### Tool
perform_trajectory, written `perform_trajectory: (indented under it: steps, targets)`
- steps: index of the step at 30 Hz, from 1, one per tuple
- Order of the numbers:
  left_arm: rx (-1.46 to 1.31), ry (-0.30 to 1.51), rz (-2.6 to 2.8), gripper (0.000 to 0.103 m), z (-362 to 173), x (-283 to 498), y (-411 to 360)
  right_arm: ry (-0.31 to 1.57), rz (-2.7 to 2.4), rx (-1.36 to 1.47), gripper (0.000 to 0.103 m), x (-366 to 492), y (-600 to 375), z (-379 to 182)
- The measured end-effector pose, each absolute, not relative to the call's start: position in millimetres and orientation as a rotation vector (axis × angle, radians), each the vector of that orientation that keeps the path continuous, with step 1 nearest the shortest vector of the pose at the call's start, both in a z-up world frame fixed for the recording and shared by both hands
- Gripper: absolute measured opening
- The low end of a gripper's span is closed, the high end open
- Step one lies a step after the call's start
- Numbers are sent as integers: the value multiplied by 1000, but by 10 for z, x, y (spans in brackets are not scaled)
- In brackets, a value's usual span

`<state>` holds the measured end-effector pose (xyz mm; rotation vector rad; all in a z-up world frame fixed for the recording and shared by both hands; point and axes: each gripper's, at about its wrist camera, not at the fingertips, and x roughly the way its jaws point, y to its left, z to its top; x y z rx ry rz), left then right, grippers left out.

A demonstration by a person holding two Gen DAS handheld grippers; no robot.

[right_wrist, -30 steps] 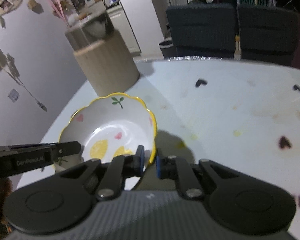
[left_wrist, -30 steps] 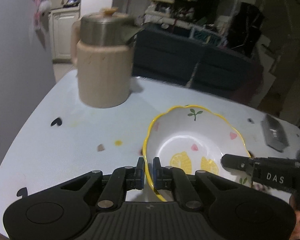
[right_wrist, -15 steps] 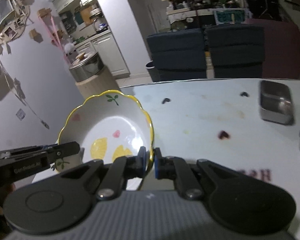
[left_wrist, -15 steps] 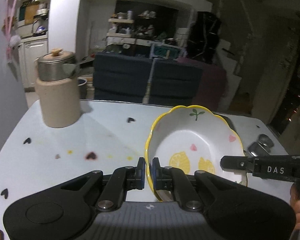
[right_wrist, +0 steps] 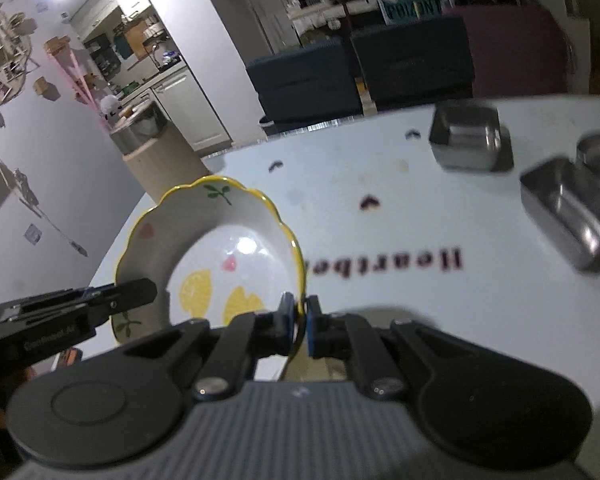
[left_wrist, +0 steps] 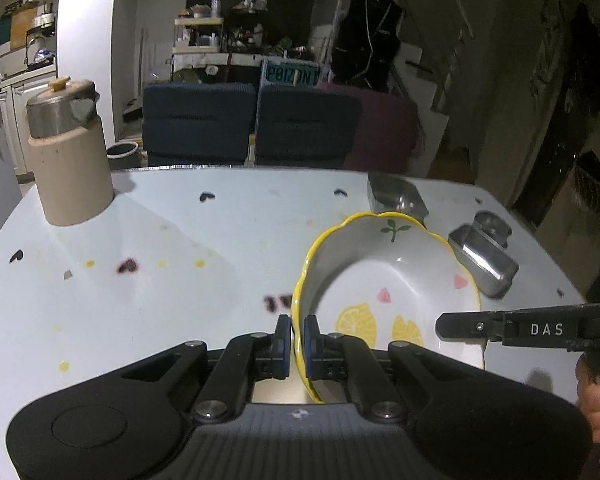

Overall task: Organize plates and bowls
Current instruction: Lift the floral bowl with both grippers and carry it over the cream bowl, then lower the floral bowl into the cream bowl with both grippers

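Note:
A white bowl with a scalloped yellow rim and lemon and heart prints (left_wrist: 384, 280) is held above the white table (left_wrist: 140, 312). My left gripper (left_wrist: 296, 340) is shut on the bowl's left rim. My right gripper (right_wrist: 298, 324) is shut on the bowl's right rim; the bowl also shows in the right wrist view (right_wrist: 220, 240). The right gripper's side shows in the left wrist view (left_wrist: 540, 328), and the left gripper's side shows in the right wrist view (right_wrist: 68, 312). The bowl tilts slightly and does not touch the table.
A beige canister with a metal lid (left_wrist: 68, 152) stands at the table's far left. Three steel containers (right_wrist: 468, 136) (right_wrist: 572, 208) (right_wrist: 598, 152) sit at the far right. Dark chairs (left_wrist: 252, 124) stand beyond the far edge.
Both grippers have lifted the bowl off the table and carried it to the right, away from the canister. The steel containers have come into view. Both grips are unchanged.

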<state>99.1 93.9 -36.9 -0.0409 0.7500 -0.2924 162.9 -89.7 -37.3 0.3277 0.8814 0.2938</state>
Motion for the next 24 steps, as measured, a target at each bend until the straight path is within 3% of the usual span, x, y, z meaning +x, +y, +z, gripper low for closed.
perform_trajectory:
  steps: [24]
  targets:
    - [1,931,-320,7,-845,855,1114,1072,336,237,7,1432,-588,-779]
